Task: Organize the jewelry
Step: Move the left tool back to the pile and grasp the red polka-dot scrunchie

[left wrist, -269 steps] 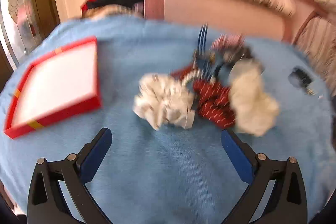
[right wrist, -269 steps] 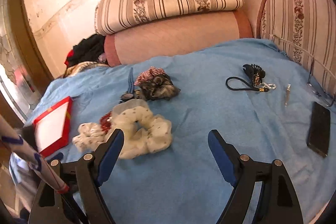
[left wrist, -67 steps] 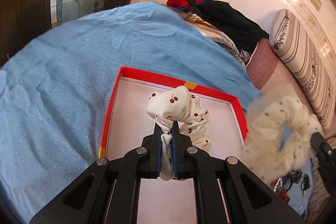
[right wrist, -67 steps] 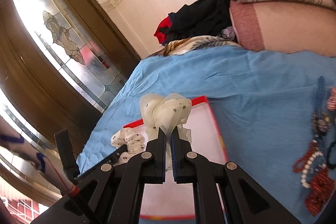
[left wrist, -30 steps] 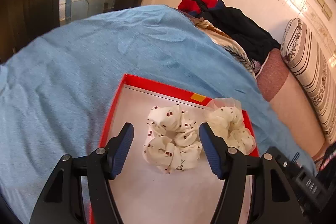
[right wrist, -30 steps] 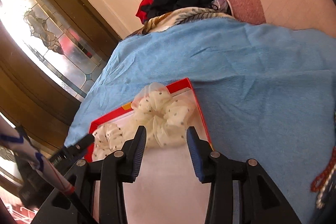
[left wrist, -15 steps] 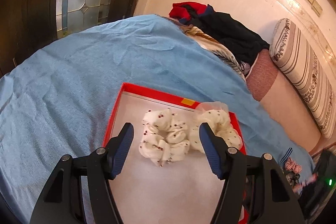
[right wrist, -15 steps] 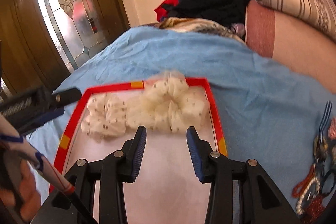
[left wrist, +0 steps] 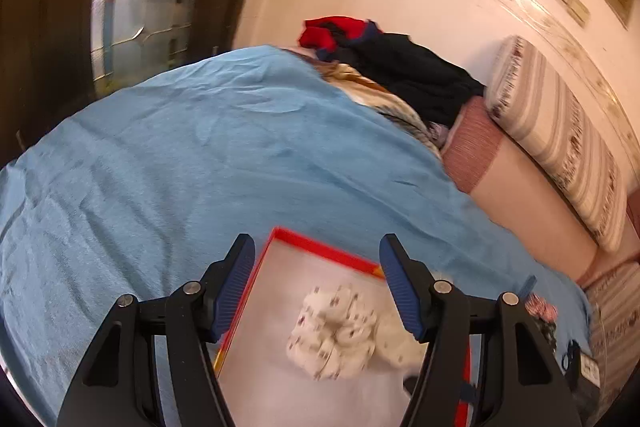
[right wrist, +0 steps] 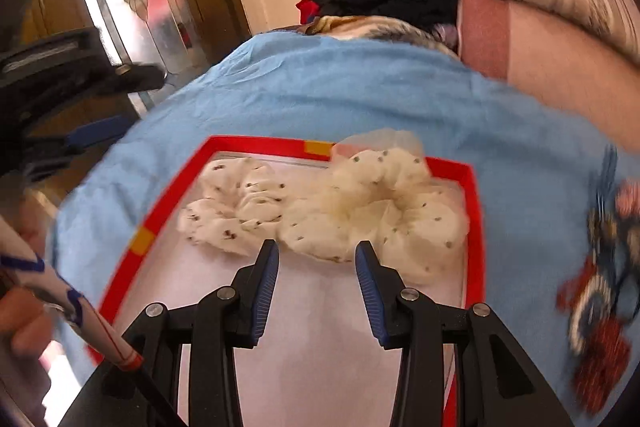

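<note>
blurred: jewelry pile [right wrist: 600,291] | cut off: red tray [right wrist: 256,141] near edge

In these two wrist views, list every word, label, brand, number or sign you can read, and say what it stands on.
None can be read.
Red tray: its orange patches carry no lettering.
Scrunchies: only printed dots and small motifs, no text.
Wall plaques: too blurred to tell whether they bear writing.
</note>
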Demonstrator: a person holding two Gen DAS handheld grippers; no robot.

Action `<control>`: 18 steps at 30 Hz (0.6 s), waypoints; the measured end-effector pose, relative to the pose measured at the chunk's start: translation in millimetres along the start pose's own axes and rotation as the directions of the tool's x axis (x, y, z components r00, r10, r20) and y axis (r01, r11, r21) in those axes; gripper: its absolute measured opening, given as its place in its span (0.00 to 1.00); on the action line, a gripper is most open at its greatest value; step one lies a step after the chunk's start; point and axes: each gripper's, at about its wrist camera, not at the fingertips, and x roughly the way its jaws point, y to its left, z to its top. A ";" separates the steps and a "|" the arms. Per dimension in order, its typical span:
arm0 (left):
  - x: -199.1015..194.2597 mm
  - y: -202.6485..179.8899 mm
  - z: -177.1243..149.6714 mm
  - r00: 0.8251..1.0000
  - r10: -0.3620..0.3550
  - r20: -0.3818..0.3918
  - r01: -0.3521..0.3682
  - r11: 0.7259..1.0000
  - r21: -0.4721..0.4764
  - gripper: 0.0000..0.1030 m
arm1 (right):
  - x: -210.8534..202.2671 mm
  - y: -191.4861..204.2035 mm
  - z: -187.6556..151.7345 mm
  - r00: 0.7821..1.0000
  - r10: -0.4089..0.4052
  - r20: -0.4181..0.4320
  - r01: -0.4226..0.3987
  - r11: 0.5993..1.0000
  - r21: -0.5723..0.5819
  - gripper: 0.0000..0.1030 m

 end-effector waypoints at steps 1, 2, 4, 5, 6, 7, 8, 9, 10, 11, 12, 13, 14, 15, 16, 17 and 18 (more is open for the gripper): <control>-1.4 -6.2 -2.9 1.000 -0.015 -0.006 0.015 1.000 0.017 0.62 | -9.5 -4.3 -5.4 1.000 0.013 0.007 -0.014 1.000 0.024 0.42; -2.0 -13.3 -6.7 1.000 -0.027 -0.015 0.027 0.999 0.032 0.62 | -26.8 -14.0 -11.7 0.999 0.026 0.030 -0.027 0.998 0.055 0.42; -2.1 -30.0 -15.2 0.998 -0.055 -0.040 0.057 0.997 0.061 0.62 | -67.3 -40.6 -20.6 0.995 0.029 0.094 -0.040 0.992 0.118 0.42; -2.5 -38.8 -19.9 0.996 -0.071 -0.050 0.075 0.994 0.075 0.62 | -80.2 -50.5 -22.4 0.994 0.020 0.111 -0.035 0.989 0.141 0.42; -3.2 -51.7 -27.0 0.994 -0.091 -0.063 0.097 0.991 0.097 0.62 | -102.4 -69.1 -25.5 0.991 0.000 0.137 -0.024 0.984 0.176 0.42; -3.7 -63.8 -33.3 0.992 -0.106 -0.073 0.113 0.987 0.111 0.62 | -120.1 -84.4 -27.7 0.987 -0.016 0.160 -0.017 0.979 0.201 0.42; -3.9 -72.0 -38.0 0.989 -0.119 -0.084 0.129 0.984 0.120 0.62 | -141.9 -104.0 -30.5 0.982 -0.047 0.182 0.004 0.973 0.231 0.42; -4.0 -84.4 -44.5 0.984 -0.146 -0.102 0.159 0.979 0.129 0.62 | -161.0 -122.2 -33.7 0.978 -0.083 0.191 0.031 0.966 0.258 0.42; -4.7 -96.9 -50.8 0.977 -0.177 -0.119 0.192 0.972 0.133 0.62 | -179.4 -138.9 -37.9 0.973 -0.113 0.199 0.054 0.958 0.282 0.42; -6.0 -112.1 -59.4 0.969 -0.208 -0.137 0.226 0.964 0.137 0.62 | -190.8 -148.6 -40.5 0.969 -0.134 0.207 0.068 0.952 0.299 0.42; -7.8 -123.6 -66.7 0.964 -0.222 -0.150 0.243 0.959 0.147 0.62 | -211.3 -167.3 -47.3 0.959 -0.176 0.221 0.096 0.940 0.328 0.42; -9.7 -131.7 -71.3 0.961 -0.228 -0.158 0.253 0.955 0.157 0.62 | -224.6 -180.9 -52.3 0.953 -0.205 0.225 0.120 0.932 0.342 0.43; -14.3 -147.1 -80.5 0.955 -0.244 -0.167 0.273 0.945 0.178 0.62 | -235.0 -192.8 -56.1 0.948 -0.232 0.219 0.147 0.926 0.348 0.44; -18.1 -158.0 -87.3 0.951 -0.255 -0.173 0.286 0.939 0.189 0.62 | -242.6 -204.2 -60.2 0.943 -0.256 0.214 0.170 0.921 0.351 0.44; -21.0 -164.5 -92.1 0.948 -0.262 -0.178 0.296 0.935 0.195 0.62 | -249.0 -215.1 -66.4 0.937 -0.277 0.213 0.190 0.915 0.357 0.44; -25.2 -175.2 -100.7 0.941 -0.279 -0.193 0.316 0.928 0.200 0.62 | -251.8 -221.7 -70.9 0.933 -0.290 0.212 0.200 0.910 0.364 0.44; -28.1 -185.1 -110.3 0.931 -0.294 -0.215 0.337 0.920 0.200 0.62 | -254.5 -234.4 -78.0 0.931 -0.298 0.209 0.203 0.901 0.383 0.44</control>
